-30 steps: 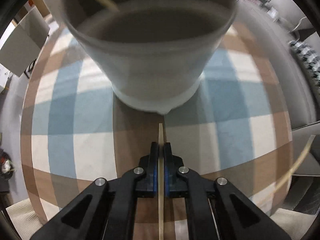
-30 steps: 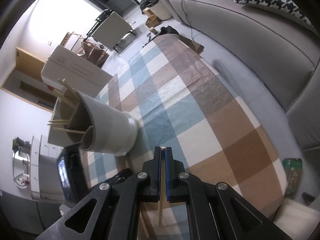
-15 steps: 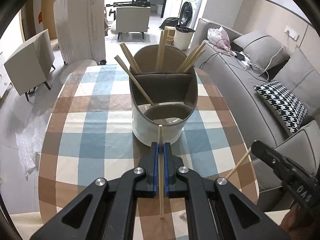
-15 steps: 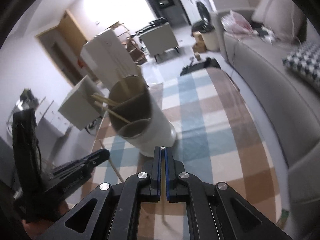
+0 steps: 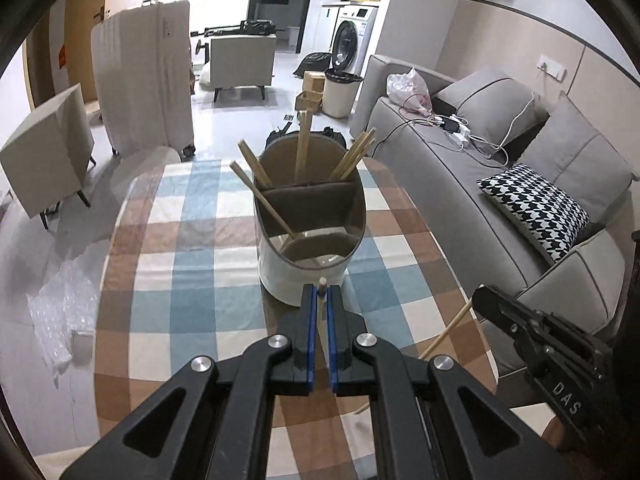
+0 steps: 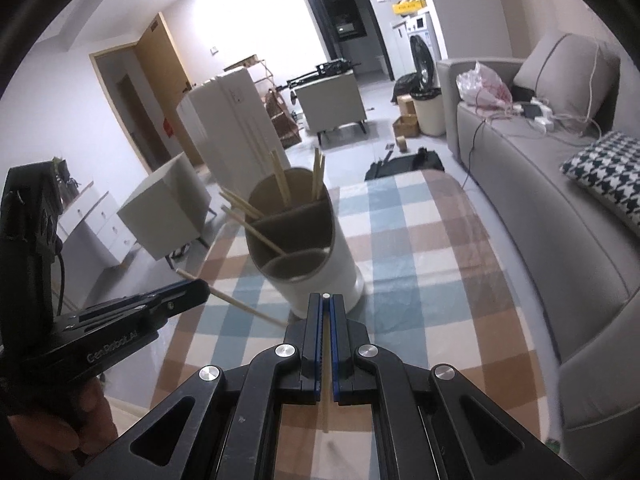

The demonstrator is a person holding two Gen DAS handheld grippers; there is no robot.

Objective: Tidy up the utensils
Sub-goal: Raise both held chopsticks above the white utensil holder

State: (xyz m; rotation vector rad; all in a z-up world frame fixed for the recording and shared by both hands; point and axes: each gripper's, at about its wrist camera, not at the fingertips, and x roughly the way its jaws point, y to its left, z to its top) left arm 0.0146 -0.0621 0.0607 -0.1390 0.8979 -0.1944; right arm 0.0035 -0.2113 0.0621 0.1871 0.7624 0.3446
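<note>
Checked cloth covers the worktop (image 5: pixel 168 280), where a divided utensil holder (image 5: pixel 310 240) stands with chopsticks (image 5: pixel 302 148) sorted upright in its back compartment. Left gripper (image 5: pixel 321 294) and right gripper (image 6: pixel 326 300) each pinch one chopstick (image 5: pixel 320 281), raised near the holder, probably to drop in.

Holder (image 5: pixel 308 264) compartment floors unseen; chopstick (image 6: pixel 327 392) lower end blurred.
</note>
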